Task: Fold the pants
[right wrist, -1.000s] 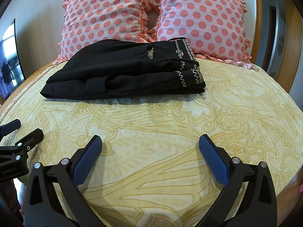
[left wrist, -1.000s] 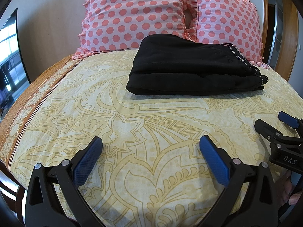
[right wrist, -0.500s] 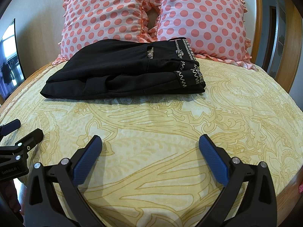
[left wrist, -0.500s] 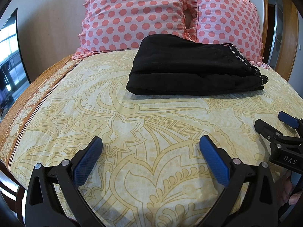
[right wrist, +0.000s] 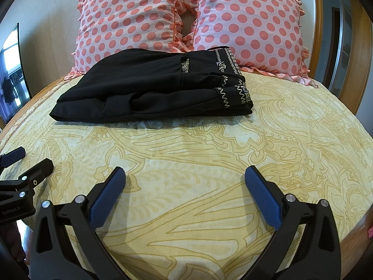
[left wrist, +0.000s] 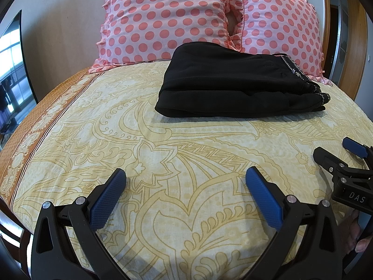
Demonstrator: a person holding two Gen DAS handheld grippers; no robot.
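Lying on the far half of the bed [left wrist: 163,186], the black pants [left wrist: 233,91] are folded into a compact stack of several layers. The stack rests on the yellow bedsheet [right wrist: 209,154] with a curling leaf pattern, just in front of two pink polka-dot pillows [right wrist: 186,16] that stand against the wooden headboard [right wrist: 319,35]. In the right wrist view the waistband [right wrist: 233,79] with white zigzag embroidery is on the right end of the stack, and the smooth folded edge is on the left end.

The left gripper [left wrist: 185,182] hovers low over the near part of the bed, well apart from the pants. Its jaws stand wide open, with nothing between the blue pads [left wrist: 106,201], only the bedsheet below them. The right gripper [right wrist: 185,182] is also over the near part of the bed, just beside the left one, and its jaws are spread wide too and hold nothing. Each gripper appears at the edge of the other camera: the right one at the right border of the left wrist view, the left one at the left border of the right wrist view.

On the left side of the bed the sheet has an orange border band [left wrist: 44,126]. Further left a dark screen [left wrist: 14,74] reflects a bright window.
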